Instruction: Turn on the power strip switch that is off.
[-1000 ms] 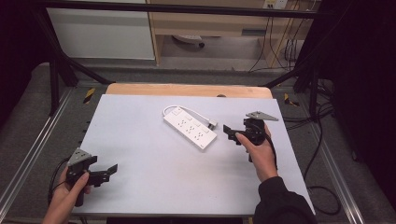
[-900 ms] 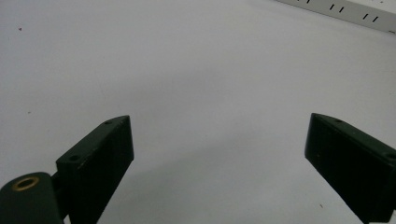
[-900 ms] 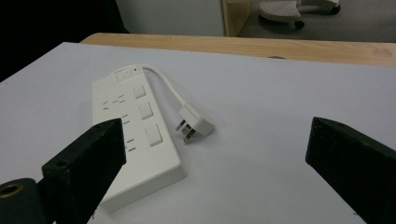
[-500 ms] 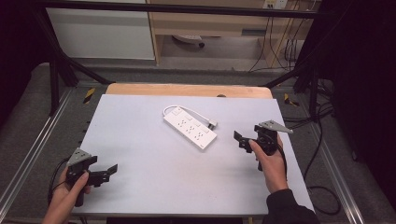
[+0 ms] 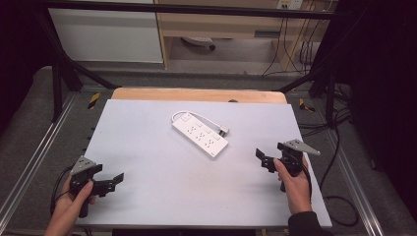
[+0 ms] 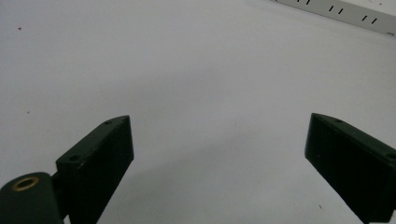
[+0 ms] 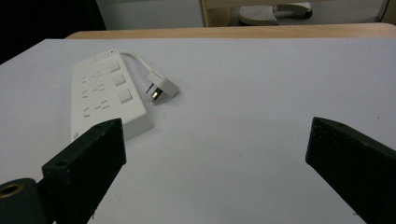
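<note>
Change: your right gripper (image 5: 266,161) has drawn back from the power strip (image 5: 200,134) toward the table's near right edge; your left gripper (image 5: 111,182) has stayed at the near left corner.
Power strip: a flat white plastic bar with rows of sockets and square switches, lying diagonally on the table (image 5: 162,196) at mid-depth, slightly toward the far edge.
Cord: a short white loop (image 7: 136,62) curving out of the strip's far end to an angled plug (image 7: 161,88) that lies just beside the strip.
Table: a smooth, matt pale grey top with a wooden rim at its far side.
Right gripper: jaws spread wide, grasping nothing; the strip lies ahead and to its left, well apart.
Left gripper: black blocky jaws spread wide, empty; the strip's edge (image 6: 336,10) lies far ahead to its right.
</note>
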`<act>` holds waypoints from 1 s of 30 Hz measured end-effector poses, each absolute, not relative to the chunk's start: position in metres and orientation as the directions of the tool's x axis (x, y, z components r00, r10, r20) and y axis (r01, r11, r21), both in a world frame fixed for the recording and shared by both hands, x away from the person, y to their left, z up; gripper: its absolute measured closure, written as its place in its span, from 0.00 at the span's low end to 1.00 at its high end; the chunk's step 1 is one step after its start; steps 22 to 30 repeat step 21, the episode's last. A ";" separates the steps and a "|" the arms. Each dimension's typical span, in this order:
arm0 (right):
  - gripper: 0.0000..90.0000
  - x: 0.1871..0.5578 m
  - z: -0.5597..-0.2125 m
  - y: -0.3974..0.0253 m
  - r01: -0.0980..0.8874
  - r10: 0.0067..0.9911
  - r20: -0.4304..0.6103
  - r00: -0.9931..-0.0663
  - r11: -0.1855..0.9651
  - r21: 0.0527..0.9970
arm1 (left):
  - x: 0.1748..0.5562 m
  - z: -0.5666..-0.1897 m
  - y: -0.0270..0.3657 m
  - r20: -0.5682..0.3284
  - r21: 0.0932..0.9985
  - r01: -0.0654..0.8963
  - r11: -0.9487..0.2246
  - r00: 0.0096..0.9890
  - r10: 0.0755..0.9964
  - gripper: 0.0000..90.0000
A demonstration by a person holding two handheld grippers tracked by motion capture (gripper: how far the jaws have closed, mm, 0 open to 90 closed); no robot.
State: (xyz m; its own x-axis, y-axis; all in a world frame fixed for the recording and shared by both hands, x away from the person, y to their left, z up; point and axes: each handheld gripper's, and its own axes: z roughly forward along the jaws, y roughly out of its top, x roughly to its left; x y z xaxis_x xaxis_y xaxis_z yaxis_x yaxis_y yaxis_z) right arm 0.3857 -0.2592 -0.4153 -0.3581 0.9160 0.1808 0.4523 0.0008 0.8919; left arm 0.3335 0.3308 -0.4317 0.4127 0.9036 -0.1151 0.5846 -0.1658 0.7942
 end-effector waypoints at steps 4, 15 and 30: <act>0.06 0.378 -0.419 -0.262 0.453 0.919 0.159 -0.361 0.024 0.891 | 0.334 -0.432 0.331 -0.115 0.795 0.583 -0.166 0.413 0.903 0.09; 0.05 0.358 -0.432 -0.258 0.499 0.918 0.097 -0.384 0.118 0.859 | 0.333 -0.432 0.330 -0.112 0.795 0.582 -0.170 0.416 0.902 0.09; 0.04 0.356 -0.444 -0.252 0.557 0.916 0.052 -0.399 0.197 0.807 | 0.333 -0.431 0.330 -0.108 0.794 0.580 -0.181 0.428 0.897 0.09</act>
